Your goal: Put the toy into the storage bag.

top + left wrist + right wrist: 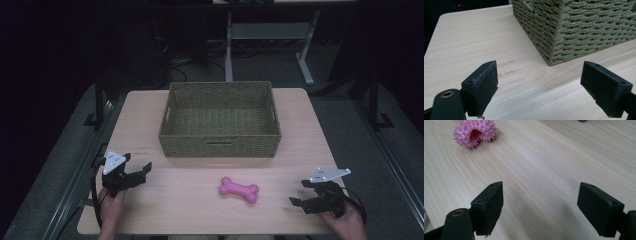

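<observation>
So the pink spiky rubber bone-shaped toy (239,189) is lying flat on the light wood table (200,215), lower middle of the high view, a bit right of centre, tilted slightly. Nothing is touching it. In the right gripper view one knobbly end of it pokes into the upper left corner (475,133).

Above it in the high view, toward the middle of the frame, sits the olive-green woven rectangular basket (220,145), open top, looks empty inside, with cut-out handles in its walls. It's clearly apart from the toy. The left gripper view has one corner of the basket up close in the upper right (574,27), standing right on the wood.

The left claw (140,173) is at the lower left of the high view, held in a hand (111,202), jaws spread wide with nothing between them. The right claw (303,193) is at the lower right, also held in a hand (347,222), jaws released and wide apart too, bare table between them

Both claws are well off to either side of the toy
</observation>
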{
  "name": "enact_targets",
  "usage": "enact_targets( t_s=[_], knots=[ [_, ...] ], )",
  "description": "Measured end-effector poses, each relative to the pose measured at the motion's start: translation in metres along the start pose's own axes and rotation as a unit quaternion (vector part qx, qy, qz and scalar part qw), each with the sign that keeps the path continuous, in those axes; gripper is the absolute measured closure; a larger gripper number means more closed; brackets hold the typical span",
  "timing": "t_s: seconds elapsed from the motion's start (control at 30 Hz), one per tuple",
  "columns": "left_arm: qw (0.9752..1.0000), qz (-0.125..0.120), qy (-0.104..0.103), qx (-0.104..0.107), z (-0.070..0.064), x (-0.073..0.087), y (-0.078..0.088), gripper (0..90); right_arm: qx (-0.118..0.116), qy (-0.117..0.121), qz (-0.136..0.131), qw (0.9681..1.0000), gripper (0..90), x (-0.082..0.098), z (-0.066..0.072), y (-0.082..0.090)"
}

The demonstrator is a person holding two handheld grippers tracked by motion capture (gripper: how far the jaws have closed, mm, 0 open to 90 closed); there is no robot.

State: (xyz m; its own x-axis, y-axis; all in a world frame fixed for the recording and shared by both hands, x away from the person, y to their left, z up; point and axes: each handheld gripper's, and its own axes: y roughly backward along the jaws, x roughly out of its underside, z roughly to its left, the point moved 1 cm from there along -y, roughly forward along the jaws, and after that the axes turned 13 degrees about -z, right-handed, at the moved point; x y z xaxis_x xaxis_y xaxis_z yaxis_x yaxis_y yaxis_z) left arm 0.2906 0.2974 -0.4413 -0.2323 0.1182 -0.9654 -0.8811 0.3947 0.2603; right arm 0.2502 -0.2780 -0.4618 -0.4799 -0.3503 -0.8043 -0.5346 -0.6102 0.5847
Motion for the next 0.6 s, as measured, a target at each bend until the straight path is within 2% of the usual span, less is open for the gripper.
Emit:
enact_targets(
  t_s=[0.17,0.3,0.4,0.47,0.6],
  knots=[
    [1.0000,0.000,-0.002,-0.002,0.000,0.000,0.000,13.9,-0.011,0.013,0.007,0.9998,20.2,-0.006,0.003,-0.005],
    [1.0000,0.001,0.001,0.002,0.001,0.000,0.002,13.9,-0.029,0.023,0.016,0.9992,20.0,-0.018,0.008,-0.010],
    [1.0000,-0.002,0.002,-0.001,0.002,0.000,0.003,13.9,-0.035,0.027,0.021,0.9988,19.9,-0.022,0.011,-0.011],
    [1.0000,-0.002,0.004,0.002,0.002,0.001,0.003,13.9,-0.051,0.038,0.030,0.9975,19.0,-0.030,0.016,-0.016],
    [1.0000,-0.003,0.002,0.003,0.002,0.000,0.003,13.9,-0.062,0.049,0.046,0.9958,18.7,-0.038,0.020,-0.021]
  ],
)
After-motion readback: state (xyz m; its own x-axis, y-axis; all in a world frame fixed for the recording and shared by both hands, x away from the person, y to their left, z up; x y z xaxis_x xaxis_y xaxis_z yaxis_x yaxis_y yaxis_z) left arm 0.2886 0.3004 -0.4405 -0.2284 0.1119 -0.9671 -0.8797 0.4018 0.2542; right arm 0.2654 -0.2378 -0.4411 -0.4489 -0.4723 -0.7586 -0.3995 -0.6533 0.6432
